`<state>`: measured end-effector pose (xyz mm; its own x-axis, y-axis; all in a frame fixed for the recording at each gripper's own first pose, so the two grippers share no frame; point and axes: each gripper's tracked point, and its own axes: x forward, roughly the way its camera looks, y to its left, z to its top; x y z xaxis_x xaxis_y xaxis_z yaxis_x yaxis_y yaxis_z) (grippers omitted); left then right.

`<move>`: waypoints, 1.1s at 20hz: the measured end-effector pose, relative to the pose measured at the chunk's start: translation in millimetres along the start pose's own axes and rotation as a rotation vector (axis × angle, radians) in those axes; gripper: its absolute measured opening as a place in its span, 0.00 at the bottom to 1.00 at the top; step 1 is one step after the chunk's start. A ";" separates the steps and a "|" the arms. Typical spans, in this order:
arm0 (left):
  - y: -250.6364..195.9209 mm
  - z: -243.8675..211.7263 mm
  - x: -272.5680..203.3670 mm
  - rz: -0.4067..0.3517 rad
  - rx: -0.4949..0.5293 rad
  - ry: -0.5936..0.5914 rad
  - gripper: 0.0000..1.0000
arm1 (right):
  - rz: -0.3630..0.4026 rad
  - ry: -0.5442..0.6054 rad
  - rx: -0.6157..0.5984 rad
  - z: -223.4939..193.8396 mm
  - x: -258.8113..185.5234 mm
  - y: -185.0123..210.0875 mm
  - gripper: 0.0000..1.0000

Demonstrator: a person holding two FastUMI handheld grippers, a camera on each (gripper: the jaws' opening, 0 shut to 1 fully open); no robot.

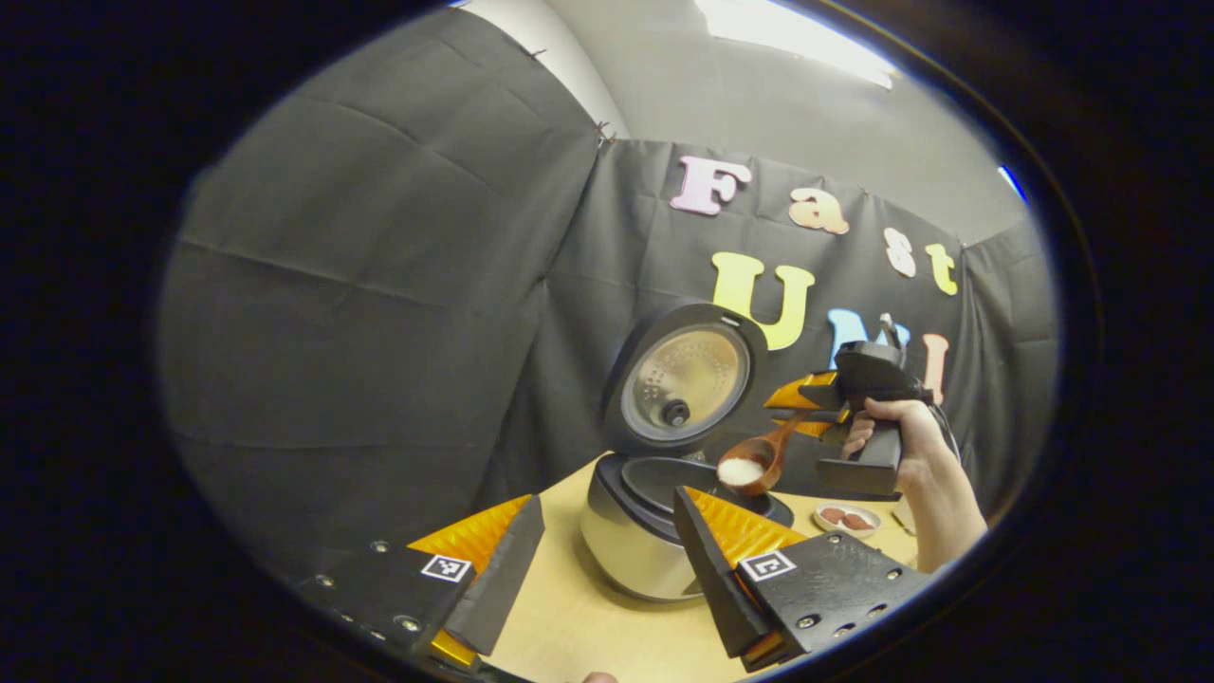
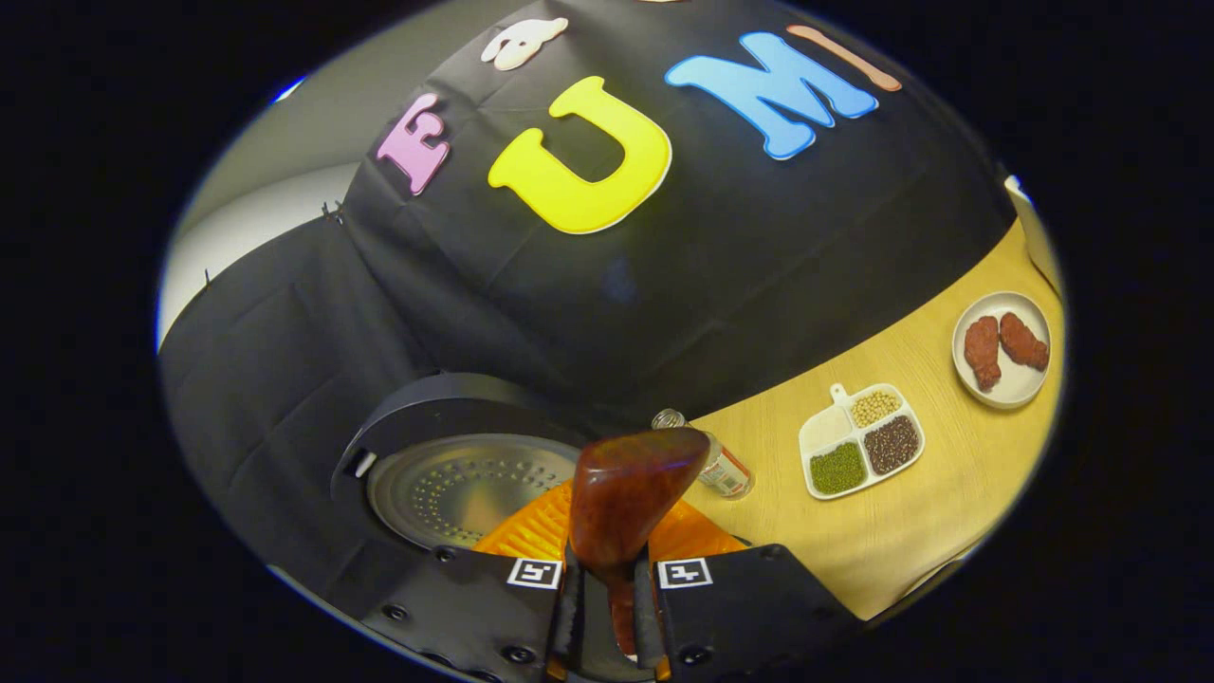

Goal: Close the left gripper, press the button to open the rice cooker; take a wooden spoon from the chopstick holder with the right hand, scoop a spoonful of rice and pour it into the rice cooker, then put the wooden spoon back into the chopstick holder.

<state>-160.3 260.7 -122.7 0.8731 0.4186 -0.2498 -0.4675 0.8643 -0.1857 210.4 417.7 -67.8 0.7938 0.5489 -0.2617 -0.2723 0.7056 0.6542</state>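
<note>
Now the rice cooker (image 1: 654,531) stands open on the desk (image 1: 588,626), its lid (image 1: 685,379) tipped up and back. Seen from the left gripper view, the right gripper (image 1: 792,410), held in a hand (image 1: 896,432), carries the wooden spoon (image 1: 754,460) just above the cooker's open pot, with white rice (image 1: 740,470) in its bowl. In the right gripper view its jaws are clamped on the spoon's handle (image 2: 621,598). The left gripper (image 1: 607,550) has its jaws spread apart, holding nothing, near the cooker. Farther along the desk lie a divided dish of beans (image 2: 861,438), a small jar (image 2: 711,460) on its side and a plate of browned meat (image 2: 1003,349).
</note>
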 end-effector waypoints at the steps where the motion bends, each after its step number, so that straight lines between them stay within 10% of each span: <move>1: 2.1 1.6 -0.3 0.005 0.004 -0.003 0.87 | 0.001 -0.003 -0.026 1.0 1.5 3.0 0.22; 22: 4.2 11.9 -7.5 0.006 0.011 -0.046 0.86 | -0.050 -0.002 -0.597 -21.4 28.2 64.5 0.23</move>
<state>-167.1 264.6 -110.3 0.8759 0.4359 -0.2070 -0.4713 0.8648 -0.1734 203.6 488.3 -48.2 0.8143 0.5083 -0.2802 -0.4927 0.8605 0.1291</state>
